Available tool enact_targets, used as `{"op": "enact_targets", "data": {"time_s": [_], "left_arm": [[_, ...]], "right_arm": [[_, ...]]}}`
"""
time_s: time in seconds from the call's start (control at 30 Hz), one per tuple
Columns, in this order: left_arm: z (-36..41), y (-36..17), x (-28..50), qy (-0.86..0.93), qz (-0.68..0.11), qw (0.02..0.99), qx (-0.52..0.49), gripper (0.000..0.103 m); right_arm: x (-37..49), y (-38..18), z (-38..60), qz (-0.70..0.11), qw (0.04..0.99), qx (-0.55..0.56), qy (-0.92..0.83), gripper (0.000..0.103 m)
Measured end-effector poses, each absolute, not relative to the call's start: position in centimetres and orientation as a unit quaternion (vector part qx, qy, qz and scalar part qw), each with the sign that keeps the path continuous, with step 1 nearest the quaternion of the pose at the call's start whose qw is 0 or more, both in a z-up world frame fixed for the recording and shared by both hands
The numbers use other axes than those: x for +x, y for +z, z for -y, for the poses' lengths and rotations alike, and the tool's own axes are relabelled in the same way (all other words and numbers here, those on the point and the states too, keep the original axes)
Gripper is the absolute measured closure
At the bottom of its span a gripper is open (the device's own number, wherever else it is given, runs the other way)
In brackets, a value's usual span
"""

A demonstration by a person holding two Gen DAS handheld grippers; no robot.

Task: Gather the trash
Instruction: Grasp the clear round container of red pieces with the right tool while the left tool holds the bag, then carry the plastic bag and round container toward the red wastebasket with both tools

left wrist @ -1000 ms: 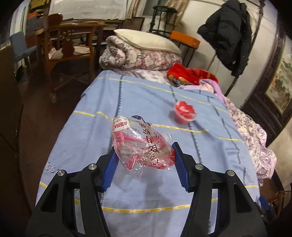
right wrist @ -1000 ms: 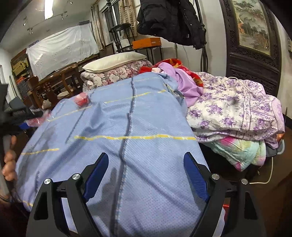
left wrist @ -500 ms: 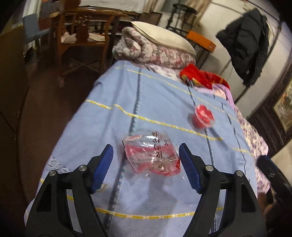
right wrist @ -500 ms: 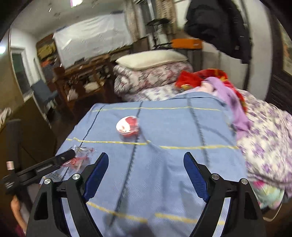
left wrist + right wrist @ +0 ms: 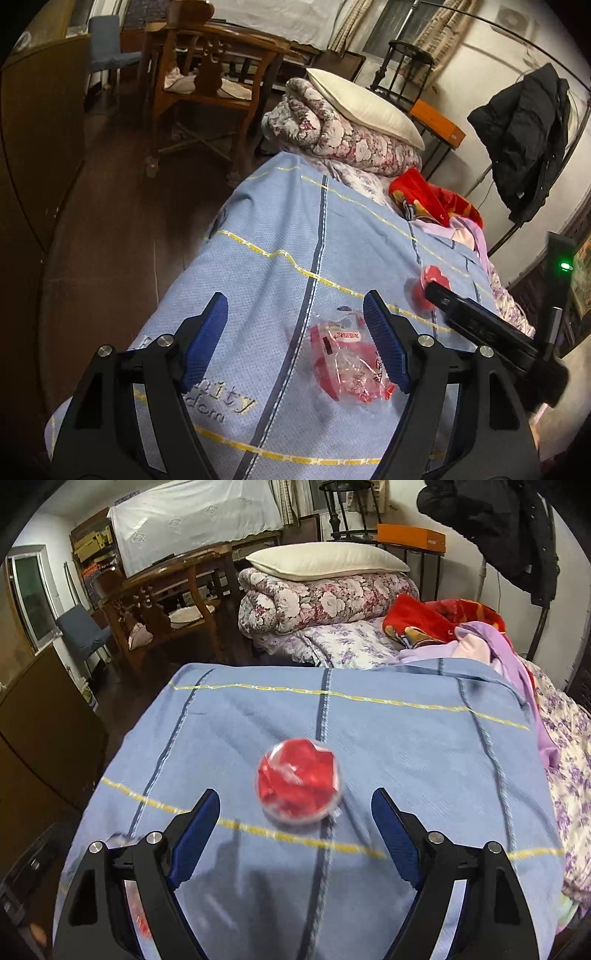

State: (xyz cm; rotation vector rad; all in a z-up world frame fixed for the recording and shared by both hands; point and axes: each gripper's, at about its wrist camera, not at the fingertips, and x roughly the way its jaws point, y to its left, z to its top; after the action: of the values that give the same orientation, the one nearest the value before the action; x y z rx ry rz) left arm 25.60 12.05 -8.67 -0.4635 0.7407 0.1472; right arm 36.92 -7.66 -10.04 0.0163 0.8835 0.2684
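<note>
The left gripper (image 5: 295, 328) hangs over the near end of the blue blanket (image 5: 280, 236) with its jaws wide, having just been opening; the crumpled clear wrapper (image 5: 349, 363) with red print lies loose on the blanket just inside the right-hand pad, gripped by neither. The right gripper (image 5: 295, 827) also stands wide with nothing between its pads, pointed at the red plastic cup (image 5: 300, 780), which sits near the blanket's middle, just beyond the fingertips. In the left view a black arm of the right gripper crosses in front of that cup. At the blanket's far edge lie a folded floral quilt (image 5: 325, 600) topped by a pillow (image 5: 325, 561), and red (image 5: 436, 618) and lilac (image 5: 491, 650) clothes toward the far right corner.
</note>
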Motion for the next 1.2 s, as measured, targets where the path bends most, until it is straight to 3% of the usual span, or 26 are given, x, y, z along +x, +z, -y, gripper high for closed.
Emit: {"op": "enact_targets", "data": {"time_s": [0.07,0.1,0.13,0.4,0.6,0.77,0.93,1.07,1.2], "left_arm": [[-12.1,-8.9,25.9,0.07,-0.363,0.901,-0.227,0.029],[-12.1,-9.0,26.1,0.07,-0.366,0.9,-0.228,0.029],[-12.1,-9.2,26.2,0.069,-0.369,0.899,-0.228,0.029],[-11.6,-9.3,26.6,0.034,-0.383,0.893,-0.233,0.029],[-9.1,-9.5,27.2,0.008,-0.408,0.894,-0.182,0.029],[-7.8,-11.8,28.3,0.007,-0.447,0.879,-0.168,0.029],[-6.0,-11.6,28.0,0.03,-0.436,0.892,-0.118,0.029],[-4.8,-11.2,27.8,0.027,-0.428,0.899,-0.09,0.05],[-4.3,-10.1,27.1,0.021,-0.407,0.91,-0.081,0.058]], "right_arm": [[37.9,-10.8,6.9,-0.431,0.894,-0.003,0.121,0.023],[38.1,-11.2,6.7,-0.435,0.893,-0.007,0.117,0.042],[38.4,-11.5,6.6,-0.441,0.89,-0.009,0.114,0.05],[33.6,-8.6,10.8,-0.392,0.913,0.033,0.107,0.05],[27.3,-6.7,16.6,-0.371,0.922,0.077,0.083,0.05],[21.8,-7.0,19.7,-0.368,0.923,0.096,0.064,0.05],[18.0,-8.0,21.2,-0.379,0.916,0.112,0.063,0.05],[15.9,-8.6,22.1,-0.386,0.914,0.108,0.055,0.05],[14.4,-9.1,22.7,-0.393,0.912,0.112,0.045,0.05]]}}
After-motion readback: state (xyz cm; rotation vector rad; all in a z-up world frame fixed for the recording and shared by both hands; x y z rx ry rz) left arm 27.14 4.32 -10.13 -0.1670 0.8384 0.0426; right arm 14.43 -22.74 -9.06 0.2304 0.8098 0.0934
